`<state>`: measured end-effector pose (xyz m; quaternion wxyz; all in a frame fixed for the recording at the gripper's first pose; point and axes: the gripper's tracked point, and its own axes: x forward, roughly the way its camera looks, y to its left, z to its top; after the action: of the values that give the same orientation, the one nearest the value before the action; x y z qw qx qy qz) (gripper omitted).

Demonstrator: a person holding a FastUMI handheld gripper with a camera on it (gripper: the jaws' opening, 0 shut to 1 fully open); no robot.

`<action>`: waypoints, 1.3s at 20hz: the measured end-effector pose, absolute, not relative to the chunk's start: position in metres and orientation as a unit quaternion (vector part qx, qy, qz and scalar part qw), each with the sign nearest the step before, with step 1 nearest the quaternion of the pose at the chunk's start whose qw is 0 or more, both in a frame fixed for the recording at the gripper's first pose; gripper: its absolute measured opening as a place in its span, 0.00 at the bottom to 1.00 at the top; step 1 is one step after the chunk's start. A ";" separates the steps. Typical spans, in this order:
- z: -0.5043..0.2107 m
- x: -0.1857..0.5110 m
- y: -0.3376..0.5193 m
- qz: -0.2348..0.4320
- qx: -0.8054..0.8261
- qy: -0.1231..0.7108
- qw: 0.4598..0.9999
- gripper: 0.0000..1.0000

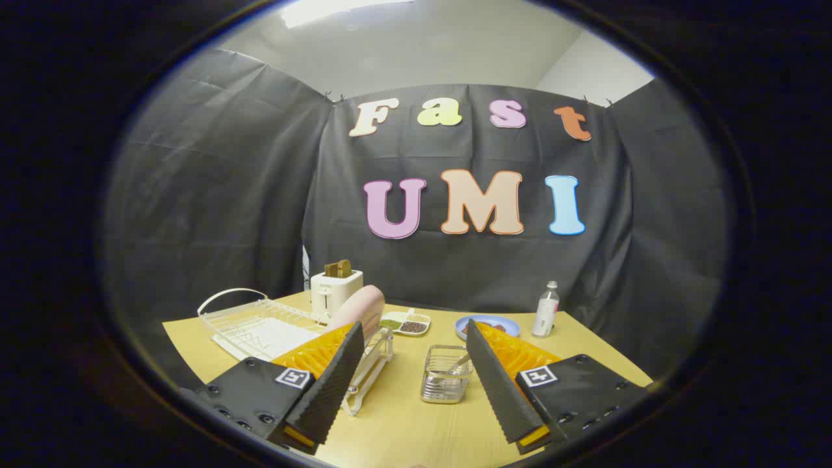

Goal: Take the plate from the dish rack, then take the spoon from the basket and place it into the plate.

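Pink, round-edged plate (359, 311) stands on edge in a clear slotted dish rack (368, 370) on the pale wooden counter (409, 422), just ahead of the tool's left finger, which partly covers its lower part. Between the two fingers, closer to the right one, sits a small wire basket (445, 375) with the metal spoon (459, 364) leaning inside it.

Beyond the rack, a white wire drying rack with a looped handle (253, 323) rests over a white tray toward the left of the counter. Behind the plate stands a white toaster (335, 292) with brown slices poking out of the top. Next to it lies a small divided dish of green and dark grains (407, 323). Farther right, a flat blue plate (489, 324) holds something reddish, partly hidden by the right finger, and a clear bottle with a white cap (545, 310) stands upright just beside it.

The tool (416, 380) hovers low over the near edge of the counter, aimed level toward the back wall. Its fingers are spread wide, released, gripping nothing, and nothing lies in the gap but the basket beyond them.
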<state>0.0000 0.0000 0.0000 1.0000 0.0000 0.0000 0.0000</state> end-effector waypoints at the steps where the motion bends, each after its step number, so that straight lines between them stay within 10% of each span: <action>1: 0.001 0.000 0.000 0.001 0.002 0.000 1.000 1.00; 26: 0.017 0.026 0.028 0.037 -0.017 0.125 0.991 1.00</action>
<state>0.0263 0.0279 0.0172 0.9913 -0.0169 0.1250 0.0370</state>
